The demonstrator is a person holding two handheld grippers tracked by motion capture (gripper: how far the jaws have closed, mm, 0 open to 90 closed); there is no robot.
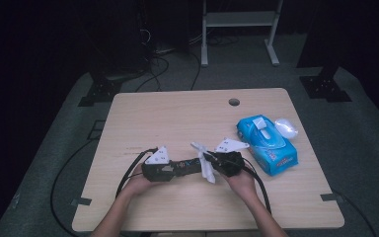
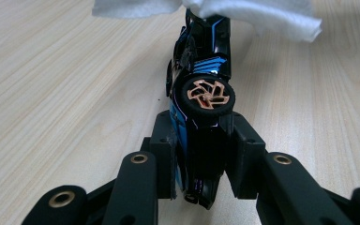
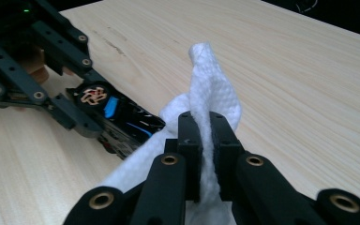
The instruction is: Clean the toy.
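Nearest the person, at the table's 6 o'clock edge, the left gripper clamps a black-and-blue toy car on its side, 1 copper-spoked wheel facing up. Just to its 3 o'clock, the right gripper pinches a white wet wipe that drapes over the car's far end. Farther off, toward 2 o'clock, lies a blue wipes pack with a white cap-like object beside it. The surface is pale wood grain. Beyond, a dark room holds grey carpet, cables and a white stand.
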